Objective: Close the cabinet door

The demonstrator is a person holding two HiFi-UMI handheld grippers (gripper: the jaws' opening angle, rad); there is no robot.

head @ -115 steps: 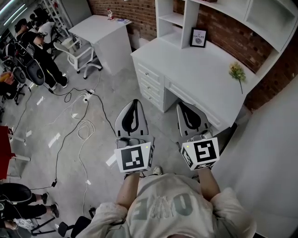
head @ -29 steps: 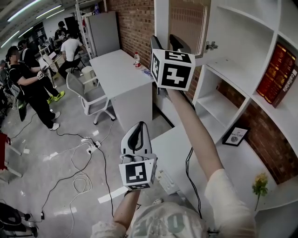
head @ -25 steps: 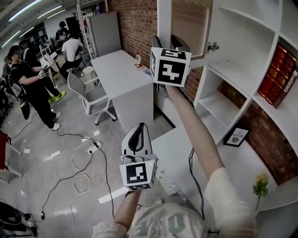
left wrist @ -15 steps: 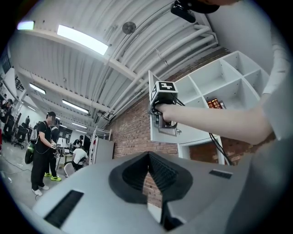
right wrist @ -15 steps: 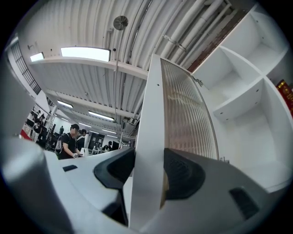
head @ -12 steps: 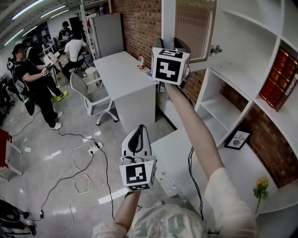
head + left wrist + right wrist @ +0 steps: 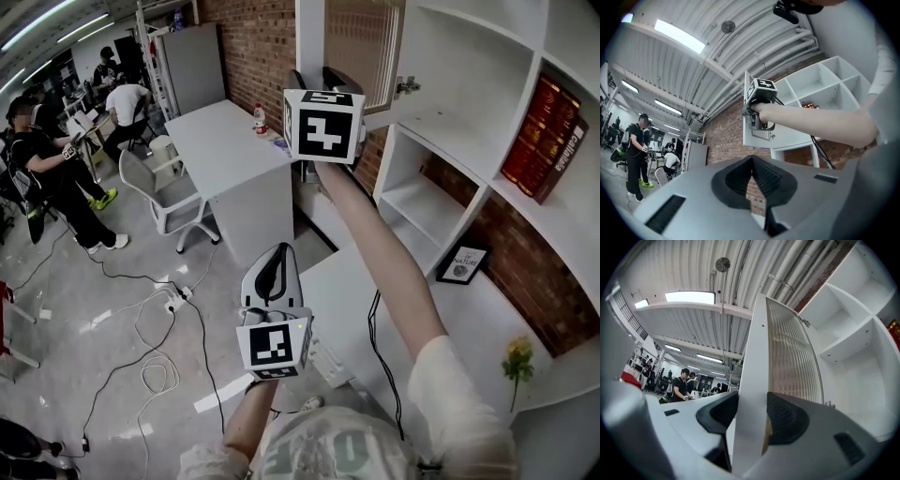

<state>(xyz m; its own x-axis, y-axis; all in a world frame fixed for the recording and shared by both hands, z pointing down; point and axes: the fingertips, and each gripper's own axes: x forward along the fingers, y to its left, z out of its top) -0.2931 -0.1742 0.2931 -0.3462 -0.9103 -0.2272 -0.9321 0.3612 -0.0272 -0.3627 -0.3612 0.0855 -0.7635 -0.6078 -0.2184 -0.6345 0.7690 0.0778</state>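
Cabinet door (image 7: pixel 361 42): white frame with a ribbed glass panel. It stands open from the white shelf unit (image 7: pixel 441 127), and its free edge lies in the right gripper (image 7: pixel 322 82).

Right gripper: raised at arm's length. We see its jaws clamped on the door's white frame edge, one pad on each face. The ribbed panel runs just right of the jaws.

Left gripper (image 7: pixel 274 267): held low, well below the right gripper. Its jaws are pressed together and we see nothing between them.

Red books (image 7: pixel 539 127): on a shelf to the right of the right gripper.

Framed picture (image 7: pixel 461 264) and yellow flower (image 7: pixel 516 361): on the white worktop (image 7: pixel 352 300), to the right of the left gripper.

Second worktop (image 7: pixel 220 141): left of the right gripper, carrying a bottle (image 7: pixel 260 119).

Chair (image 7: pixel 155 183) and floor cables (image 7: pixel 155 361): to the left of the left gripper.
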